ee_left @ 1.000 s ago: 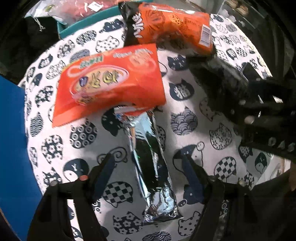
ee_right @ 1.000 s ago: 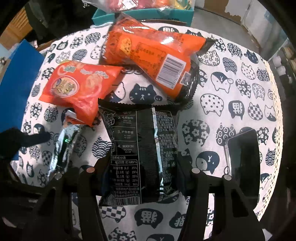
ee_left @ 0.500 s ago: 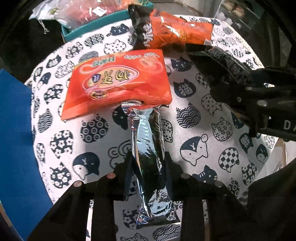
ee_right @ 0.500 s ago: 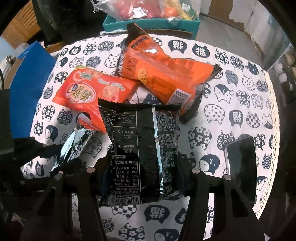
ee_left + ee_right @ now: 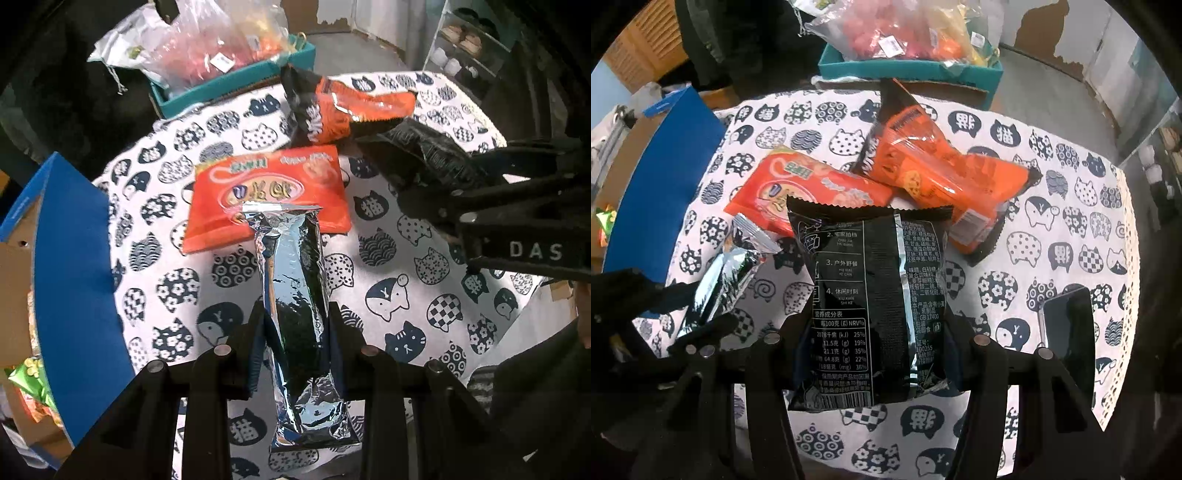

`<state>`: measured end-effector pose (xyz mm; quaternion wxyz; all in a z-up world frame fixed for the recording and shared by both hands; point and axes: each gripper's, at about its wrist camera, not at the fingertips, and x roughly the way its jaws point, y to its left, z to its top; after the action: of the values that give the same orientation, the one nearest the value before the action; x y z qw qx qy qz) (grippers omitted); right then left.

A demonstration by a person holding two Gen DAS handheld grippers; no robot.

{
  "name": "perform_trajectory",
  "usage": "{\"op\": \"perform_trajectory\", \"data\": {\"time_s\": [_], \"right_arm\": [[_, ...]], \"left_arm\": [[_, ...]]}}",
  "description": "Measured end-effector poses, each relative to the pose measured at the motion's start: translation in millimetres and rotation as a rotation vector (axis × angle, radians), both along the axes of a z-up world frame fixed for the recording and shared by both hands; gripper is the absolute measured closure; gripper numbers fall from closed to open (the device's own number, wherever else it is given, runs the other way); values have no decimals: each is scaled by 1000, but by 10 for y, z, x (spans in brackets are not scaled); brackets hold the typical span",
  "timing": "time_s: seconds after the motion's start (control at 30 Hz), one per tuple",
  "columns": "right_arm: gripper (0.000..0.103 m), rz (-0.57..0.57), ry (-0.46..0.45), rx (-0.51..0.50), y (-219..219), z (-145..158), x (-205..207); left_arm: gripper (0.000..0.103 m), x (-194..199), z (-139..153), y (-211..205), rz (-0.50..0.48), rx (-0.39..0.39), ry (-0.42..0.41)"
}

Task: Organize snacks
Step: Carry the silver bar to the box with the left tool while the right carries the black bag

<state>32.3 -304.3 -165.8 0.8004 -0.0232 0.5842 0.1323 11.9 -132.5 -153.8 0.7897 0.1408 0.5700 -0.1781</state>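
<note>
Left wrist: left claw (image 5: 293, 341) pointing steeply down — clamped on silver packet (image 5: 295, 302); right claw (image 5: 877, 345) likewise, black bag (image 5: 871, 295).

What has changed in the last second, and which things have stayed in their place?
The left gripper closed on the silver packet, which lay loose between its open jaws, and lifted it off the cat-print tablecloth. The right gripper kept its hold on the black packet and rose too. The flat orange packet, the orange and black bag and the phone stayed where they were.
</note>
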Motion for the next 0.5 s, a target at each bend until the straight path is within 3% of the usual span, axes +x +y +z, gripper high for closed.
{"op": "perform_trajectory", "data": {"time_s": [0.5], "right_arm": [[47, 24, -65, 14, 293, 315, -40]], "left_arm": [[72, -45, 569, 490, 81, -47, -119]]}}
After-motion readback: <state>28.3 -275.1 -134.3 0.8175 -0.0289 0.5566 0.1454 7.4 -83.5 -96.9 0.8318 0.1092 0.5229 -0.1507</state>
